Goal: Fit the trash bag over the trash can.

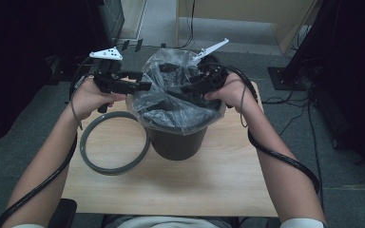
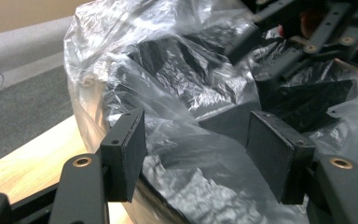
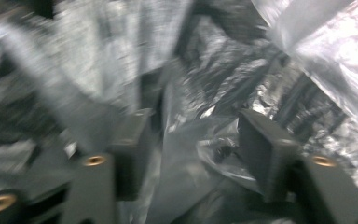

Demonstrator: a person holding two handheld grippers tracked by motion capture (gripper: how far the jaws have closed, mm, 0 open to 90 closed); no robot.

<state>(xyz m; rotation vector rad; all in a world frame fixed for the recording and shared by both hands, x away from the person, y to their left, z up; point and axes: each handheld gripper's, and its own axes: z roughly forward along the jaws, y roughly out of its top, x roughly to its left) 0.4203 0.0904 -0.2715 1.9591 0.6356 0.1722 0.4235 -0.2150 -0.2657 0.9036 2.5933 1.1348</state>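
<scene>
Nearest the person, a grey ring [image 1: 114, 147] lies flat on the wooden surface [image 1: 209, 185], left of the bin and just beside its base, untouched. Behind it stands the dark bin [image 1: 178, 141], upright, with a clear plastic liner bag [image 1: 180, 102] draped over its rim and crumpled down into the mouth. Left gripper [image 1: 140, 86] sits at the bin's left rim, fingers [image 2: 123, 151] spread apart with bag film between them but not pinched; the rim edge runs just under them in the left gripper view. Right gripper [image 1: 188, 88] reaches in from the right rim toward the middle of the mouth, fingers [image 3: 266, 149] likewise apart, loose film bunched in the gap; that view is blurred, so contact is uncertain. Key relation: bag lies directly ahead of both pairs of fingers, the two grippers facing each other across the opening. Left one is nearer the rim fold; right one is deeper over the interior. Judged step: seating the liner, ring likely to follow.
</scene>
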